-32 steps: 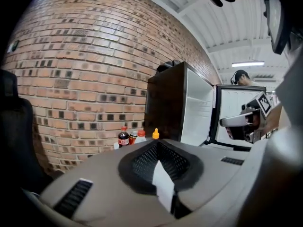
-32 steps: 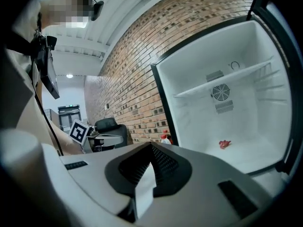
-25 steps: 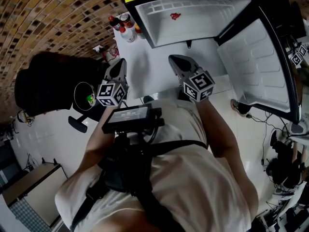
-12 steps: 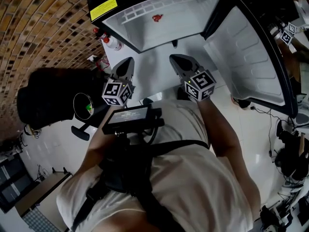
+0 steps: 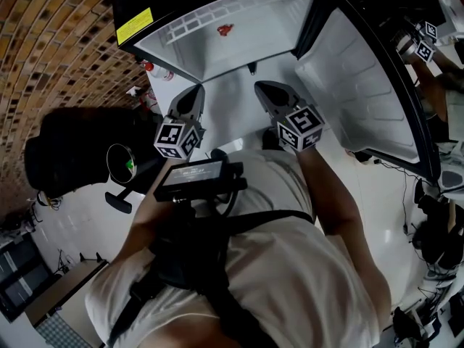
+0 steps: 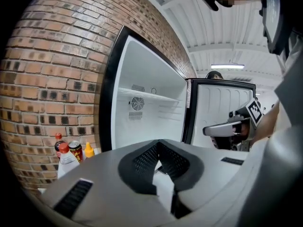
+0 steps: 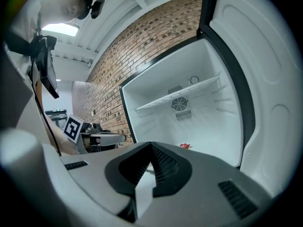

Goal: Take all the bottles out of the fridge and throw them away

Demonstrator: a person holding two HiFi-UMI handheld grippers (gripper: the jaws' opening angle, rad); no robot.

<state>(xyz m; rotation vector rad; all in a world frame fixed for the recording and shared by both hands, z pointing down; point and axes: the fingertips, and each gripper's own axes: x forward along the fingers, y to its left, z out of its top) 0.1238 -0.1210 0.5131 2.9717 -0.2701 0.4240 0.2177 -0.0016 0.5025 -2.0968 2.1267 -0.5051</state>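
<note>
Ahead, left gripper (image 5: 191, 96) and right gripper (image 5: 265, 90) point level at the open fridge (image 5: 261, 27). Each has its jaws together, with nothing between them. Bottles (image 6: 66, 152) stand outside, just left of the fridge, against the brick wall (image 6: 47, 79).

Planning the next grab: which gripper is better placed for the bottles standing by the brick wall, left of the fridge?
Left. The left gripper is nearer the bottles, which show low-left in its view; the right gripper faces the fridge interior. Both are shut and empty.
</note>
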